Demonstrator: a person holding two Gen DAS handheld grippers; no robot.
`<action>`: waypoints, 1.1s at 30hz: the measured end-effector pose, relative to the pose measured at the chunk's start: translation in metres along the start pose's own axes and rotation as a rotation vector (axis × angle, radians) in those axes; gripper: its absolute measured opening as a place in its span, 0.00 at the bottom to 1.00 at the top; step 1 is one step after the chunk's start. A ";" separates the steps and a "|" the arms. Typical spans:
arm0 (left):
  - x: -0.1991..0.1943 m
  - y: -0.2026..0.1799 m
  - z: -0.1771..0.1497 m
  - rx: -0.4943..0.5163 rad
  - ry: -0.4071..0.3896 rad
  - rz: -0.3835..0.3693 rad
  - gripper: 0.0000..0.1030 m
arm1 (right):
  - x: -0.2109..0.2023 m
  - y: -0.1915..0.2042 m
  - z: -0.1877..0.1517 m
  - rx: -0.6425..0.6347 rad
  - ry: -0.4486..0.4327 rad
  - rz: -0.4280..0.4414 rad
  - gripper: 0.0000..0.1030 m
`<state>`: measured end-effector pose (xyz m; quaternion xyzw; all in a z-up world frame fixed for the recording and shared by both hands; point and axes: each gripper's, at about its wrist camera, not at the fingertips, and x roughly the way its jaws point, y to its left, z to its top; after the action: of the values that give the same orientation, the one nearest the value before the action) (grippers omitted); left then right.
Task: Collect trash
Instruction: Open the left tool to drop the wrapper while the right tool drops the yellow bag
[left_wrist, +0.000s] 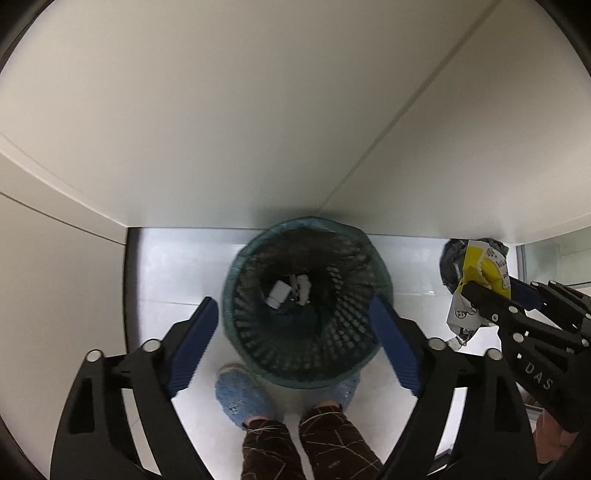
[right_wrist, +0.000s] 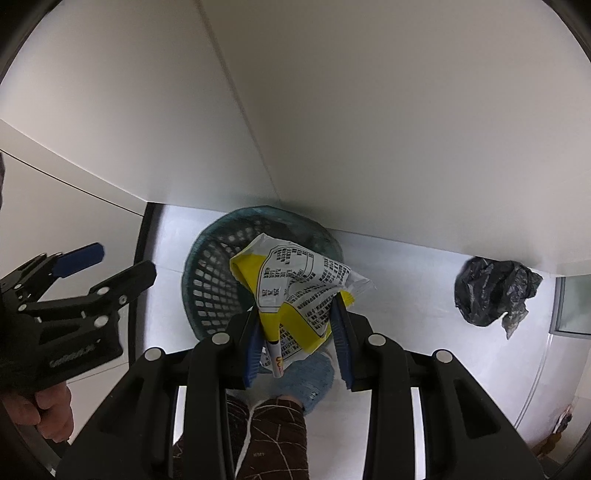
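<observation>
I saw pale cabinet panels (left_wrist: 258, 110) filling the upper view, with the white floor (left_wrist: 166, 266) below them. On that floor stood the green mesh wastebasket (left_wrist: 306, 299), close against the panels, with a few scraps of white trash (left_wrist: 280, 293) at its bottom. A crumpled black plastic bag (right_wrist: 491, 291) lay on the floor well to the right of the basket. My left gripper (left_wrist: 295, 343) hung above the basket, its jaws spread wide and empty, one on either side of the rim. My right gripper (right_wrist: 299, 336) had its jaws closed narrow on a yellow and white snack wrapper (right_wrist: 295, 288), held above the basket's near edge. Blue slippers (left_wrist: 240, 395) showed beneath.
</observation>
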<state>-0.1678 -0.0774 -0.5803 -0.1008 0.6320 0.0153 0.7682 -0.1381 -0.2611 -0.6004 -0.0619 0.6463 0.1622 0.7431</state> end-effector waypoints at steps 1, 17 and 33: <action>-0.002 0.003 0.000 -0.003 -0.002 0.004 0.87 | 0.001 0.003 0.001 -0.002 0.001 0.003 0.31; -0.010 0.043 -0.005 -0.053 0.005 0.036 0.94 | 0.018 0.035 0.005 -0.024 0.001 0.020 0.55; -0.013 0.050 -0.015 -0.059 0.000 0.039 0.94 | 0.010 0.031 -0.004 0.034 -0.022 0.046 0.87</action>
<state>-0.1924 -0.0295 -0.5767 -0.1109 0.6332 0.0488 0.7644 -0.1510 -0.2311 -0.6076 -0.0327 0.6419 0.1688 0.7473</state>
